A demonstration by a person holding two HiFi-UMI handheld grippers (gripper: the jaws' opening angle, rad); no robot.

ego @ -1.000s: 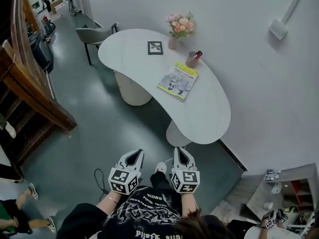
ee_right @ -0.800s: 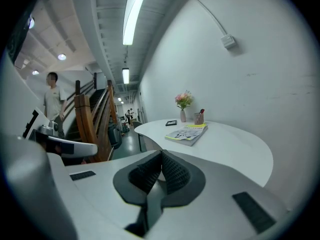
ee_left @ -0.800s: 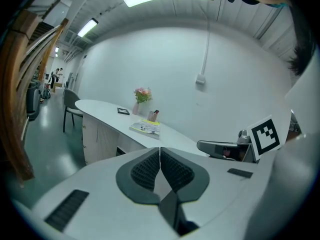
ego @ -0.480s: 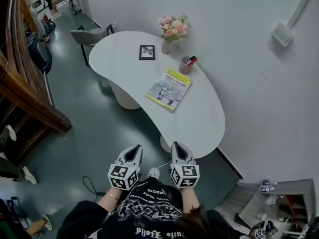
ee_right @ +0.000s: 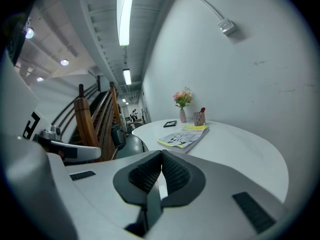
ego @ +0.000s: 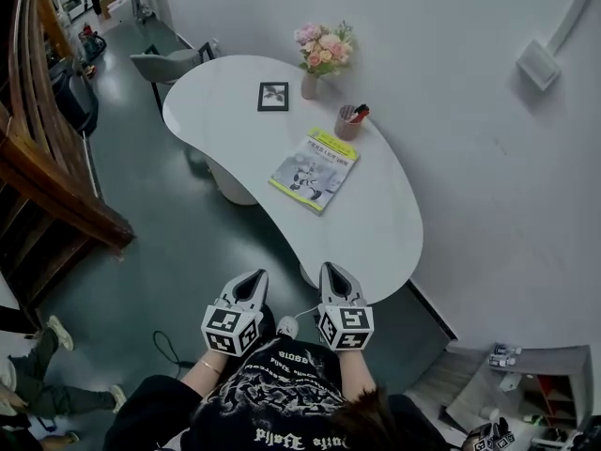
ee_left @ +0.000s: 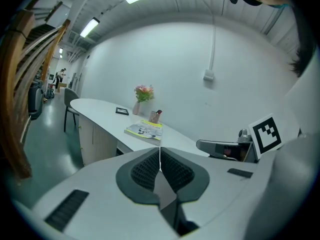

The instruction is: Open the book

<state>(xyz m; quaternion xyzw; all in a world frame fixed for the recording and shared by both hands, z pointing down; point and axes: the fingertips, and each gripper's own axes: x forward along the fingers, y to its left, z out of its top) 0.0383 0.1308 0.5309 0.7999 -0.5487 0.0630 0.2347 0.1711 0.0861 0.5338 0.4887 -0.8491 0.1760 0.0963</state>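
A closed book [ego: 315,169] with a yellow-edged illustrated cover lies flat on the white curved table [ego: 385,224], near its middle. It also shows in the left gripper view as the book [ee_left: 145,130] and in the right gripper view as the book [ee_right: 184,135]. My left gripper [ego: 254,280] and right gripper [ego: 334,272] hang side by side close to my body, short of the table's near end and well away from the book. Both have their jaws pressed together with nothing between them.
On the table stand a vase of pink flowers [ego: 321,53], a pen cup [ego: 348,120] and a small framed picture [ego: 273,96]. A grey chair [ego: 161,64] sits at the far end. A wooden stair rail [ego: 42,148] runs along the left. A white wall [ego: 470,158] borders the right.
The view has shifted slightly nearer the table, with both grippers held in the same pose close to my body. The book has not moved.
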